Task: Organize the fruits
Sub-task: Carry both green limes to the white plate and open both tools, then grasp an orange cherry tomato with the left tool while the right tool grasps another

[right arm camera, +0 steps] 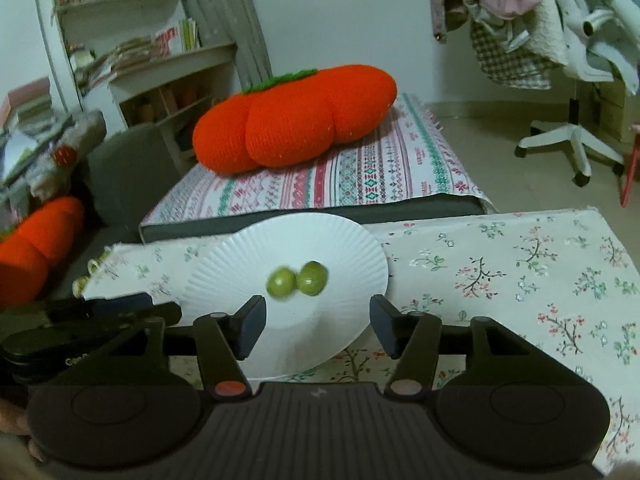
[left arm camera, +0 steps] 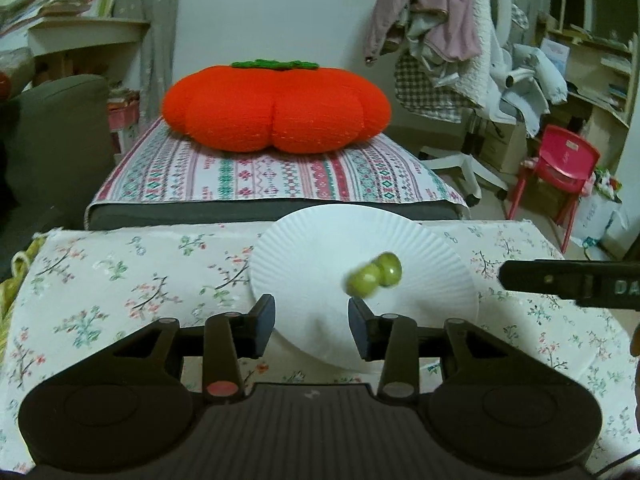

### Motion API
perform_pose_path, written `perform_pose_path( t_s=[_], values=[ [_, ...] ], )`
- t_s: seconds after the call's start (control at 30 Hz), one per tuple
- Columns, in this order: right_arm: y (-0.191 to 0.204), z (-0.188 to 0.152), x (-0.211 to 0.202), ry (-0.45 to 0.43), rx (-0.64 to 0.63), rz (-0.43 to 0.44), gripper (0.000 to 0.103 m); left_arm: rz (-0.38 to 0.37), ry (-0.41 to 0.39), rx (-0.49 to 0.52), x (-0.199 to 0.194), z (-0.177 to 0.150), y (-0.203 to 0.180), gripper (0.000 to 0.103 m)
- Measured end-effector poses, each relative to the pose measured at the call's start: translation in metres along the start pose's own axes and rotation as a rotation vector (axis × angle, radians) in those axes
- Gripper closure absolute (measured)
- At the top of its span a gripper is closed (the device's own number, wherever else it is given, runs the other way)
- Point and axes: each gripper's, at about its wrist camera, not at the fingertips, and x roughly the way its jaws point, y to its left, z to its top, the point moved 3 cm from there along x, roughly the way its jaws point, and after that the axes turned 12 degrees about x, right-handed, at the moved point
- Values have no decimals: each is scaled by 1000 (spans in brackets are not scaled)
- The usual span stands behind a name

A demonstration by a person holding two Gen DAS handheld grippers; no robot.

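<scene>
On the flowered cloth (right arm camera: 500, 272) lies a white paper plate (right arm camera: 240, 248), and two small green fruits (right arm camera: 298, 278) sit on it, touching each other, a little blurred. The left gripper (left arm camera: 312, 320) hangs over the near edge of the plate with its jaws apart and nothing between them. The right gripper (right arm camera: 318, 326) is also open, wider, and empty. Behind the table a big orange pumpkin cushion (left arm camera: 276, 108) rests on a striped mattress (left arm camera: 272, 176).
</scene>
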Motion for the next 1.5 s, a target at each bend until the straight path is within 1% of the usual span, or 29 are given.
perform_pose_path(
  t_s=[0.03, 0.1, 0.2, 0.43, 0.5, 0.6, 0.67, 0.9, 1.0, 1.13, 1.23, 1.37, 1.5],
  values=[
    [1, 0, -4, -3, 9, 9, 45, -1, 1, -6, -4, 0, 1, 78],
    [3, -1, -11, -15, 11, 21, 39, 1, -3, -12, -13, -1, 3, 77],
    [5, -1, -22, -28, 8, 31, 36, 9, -7, -16, -25, -2, 5, 73],
    [4, -9, -39, -29, 38, 52, 30, 19, 28, -35, -50, -19, 5, 68],
    [7, -15, -45, -27, 39, 70, 26, 13, 33, -54, -57, -26, 5, 65],
    [12, -22, -52, -31, 28, 86, 24, 5, 53, -61, -67, -37, 3, 61],
    [15, -28, -55, -28, 31, 97, 22, 16, 67, -55, -71, -44, 0, 56],
    [23, -51, -64, 4, 11, 107, 20, -1, 106, -74, -79, -64, -6, 53],
    [23, -60, -70, 17, 14, 107, 19, 4, 123, -53, -82, -73, -13, 49],
    [25, -67, -68, 36, -7, 91, 19, 0, 184, -5, -79, -89, -23, 49],
    [27, -70, -63, 46, -33, 72, 19, -4, 217, -5, -75, -98, -24, 49],
    [26, -76, -59, 66, -48, 56, 20, -9, 232, 5, -72, -102, -25, 49],
    [32, -84, -57, 93, -89, 62, 22, -10, 233, 23, -71, -102, -30, 49]
  ],
)
